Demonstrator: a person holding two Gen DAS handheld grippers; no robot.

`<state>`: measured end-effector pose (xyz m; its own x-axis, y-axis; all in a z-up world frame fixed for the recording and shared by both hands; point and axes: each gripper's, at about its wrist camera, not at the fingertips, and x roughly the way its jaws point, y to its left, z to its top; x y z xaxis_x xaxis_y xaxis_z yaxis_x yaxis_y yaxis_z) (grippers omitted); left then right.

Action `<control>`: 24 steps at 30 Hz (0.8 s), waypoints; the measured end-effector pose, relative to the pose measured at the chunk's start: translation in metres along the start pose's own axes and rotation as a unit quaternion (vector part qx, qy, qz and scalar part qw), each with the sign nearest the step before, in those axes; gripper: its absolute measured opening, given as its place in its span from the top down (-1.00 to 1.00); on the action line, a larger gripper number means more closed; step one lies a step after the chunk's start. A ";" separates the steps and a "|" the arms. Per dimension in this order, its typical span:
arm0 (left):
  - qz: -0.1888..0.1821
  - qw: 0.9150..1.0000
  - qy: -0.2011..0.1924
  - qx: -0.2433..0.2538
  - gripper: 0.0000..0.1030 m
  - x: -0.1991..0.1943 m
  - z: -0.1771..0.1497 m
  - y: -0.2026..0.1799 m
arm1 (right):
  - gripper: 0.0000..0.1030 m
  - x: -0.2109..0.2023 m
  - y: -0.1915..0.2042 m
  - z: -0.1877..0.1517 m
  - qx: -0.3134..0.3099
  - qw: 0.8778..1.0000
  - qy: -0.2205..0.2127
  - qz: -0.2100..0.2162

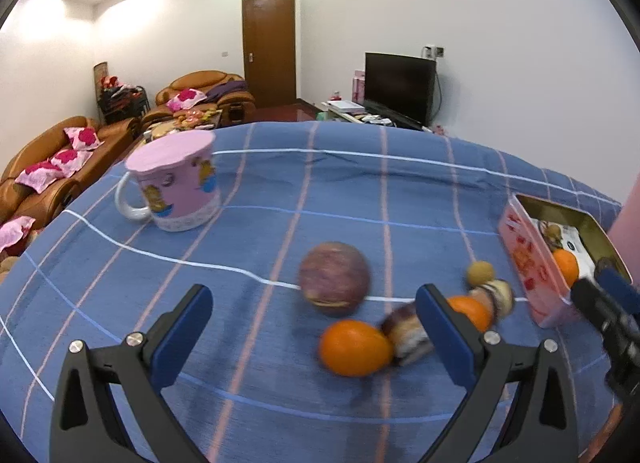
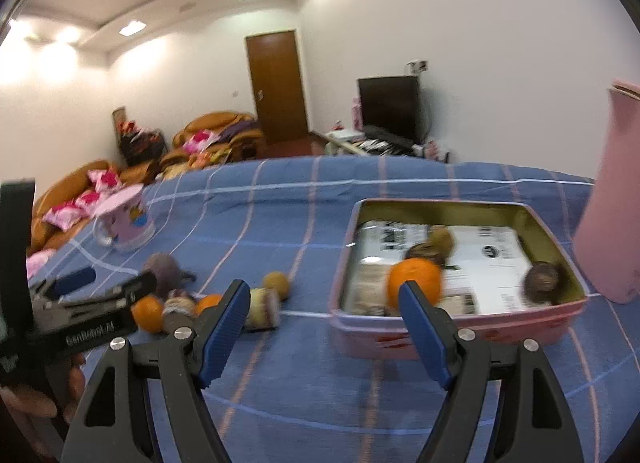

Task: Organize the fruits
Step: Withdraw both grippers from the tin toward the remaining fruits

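My left gripper (image 1: 316, 305) is open and empty above the blue checked cloth. Just ahead of it lie a reddish apple (image 1: 334, 278), an orange (image 1: 355, 348), a second orange (image 1: 472, 310), a small yellow fruit (image 1: 480, 273) and two wrapped snack cakes (image 1: 406, 333). A pink tin (image 2: 460, 327) stands at the right and holds an orange (image 2: 416, 281) and dark round fruits (image 2: 542, 281) on white packets. My right gripper (image 2: 325, 295) is open and empty, just in front of the tin's near wall. The loose fruit pile (image 2: 208, 305) lies to its left.
A pink mug (image 1: 176, 179) with a lid stands at the far left of the table. A tall pink jug (image 2: 612, 199) stands right of the tin. The left gripper's body (image 2: 80, 315) shows at the left in the right wrist view. Sofas, a door and a television are beyond the table.
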<state>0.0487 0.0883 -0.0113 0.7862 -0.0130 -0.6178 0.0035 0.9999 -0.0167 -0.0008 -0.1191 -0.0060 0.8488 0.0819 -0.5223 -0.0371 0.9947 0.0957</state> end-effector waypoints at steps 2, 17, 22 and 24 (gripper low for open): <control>0.000 1.000 0.002 -0.005 -1.00 0.002 0.002 0.011 | -0.38 0.005 0.010 0.001 -0.011 1.000 0.009 0.008; -0.036 0.999 0.024 -0.004 -0.90 0.008 0.006 0.042 | 0.07 0.044 0.049 -0.010 -0.017 0.988 0.111 0.107; -0.043 0.998 0.028 0.027 -0.83 0.007 0.003 0.029 | 0.07 0.062 0.052 -0.012 0.008 0.982 0.145 0.118; -0.047 0.998 0.032 0.028 -0.82 0.007 0.003 0.029 | 0.07 0.068 0.052 -0.011 0.016 0.981 0.152 0.122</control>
<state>0.0564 0.1170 -0.0142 0.7400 -0.1050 -0.6644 0.1105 0.9933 -0.0338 0.0488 -0.0608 -0.0455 0.6203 0.3377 -0.7080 -0.1992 0.9408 0.2742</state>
